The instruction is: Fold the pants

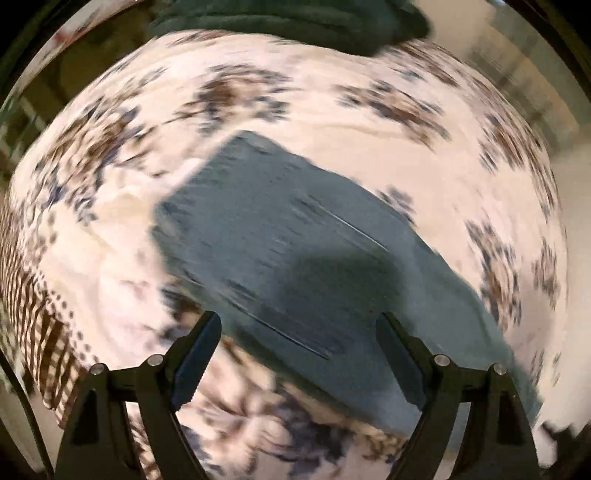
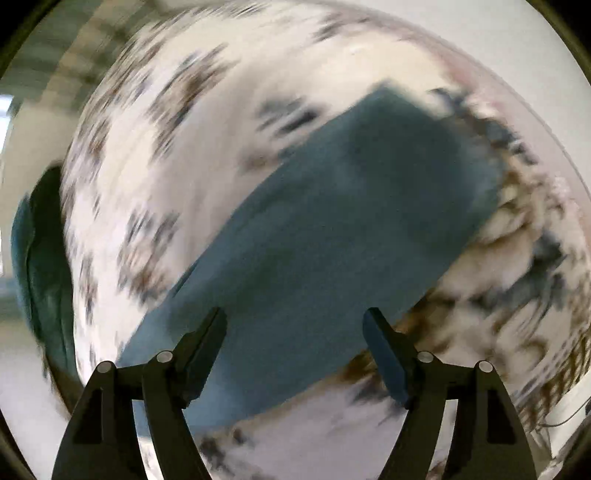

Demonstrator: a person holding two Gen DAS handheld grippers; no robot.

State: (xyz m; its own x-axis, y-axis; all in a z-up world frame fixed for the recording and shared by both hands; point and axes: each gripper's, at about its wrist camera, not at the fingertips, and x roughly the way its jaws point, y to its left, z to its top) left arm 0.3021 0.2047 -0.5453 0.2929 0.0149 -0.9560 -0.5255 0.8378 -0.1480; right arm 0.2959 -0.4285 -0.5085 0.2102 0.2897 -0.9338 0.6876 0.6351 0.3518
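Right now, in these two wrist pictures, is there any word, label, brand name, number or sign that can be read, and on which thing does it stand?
None can be read.
Blue pants: plain cloth, no tag or print visible; both views are motion-blurred.
Patterned bedcover: only blurred brown and dark blotches, no letters.
Left gripper and right gripper: plain black fingers, no markings.
Dark green cloth: no text visible.

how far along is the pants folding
Looks nearly done: the pants lie as a compact flat rectangle on the patterned bedspread. Nothing is in hand: the left gripper and right gripper are both open above it. Blur hides details; at most a final tidy remains.
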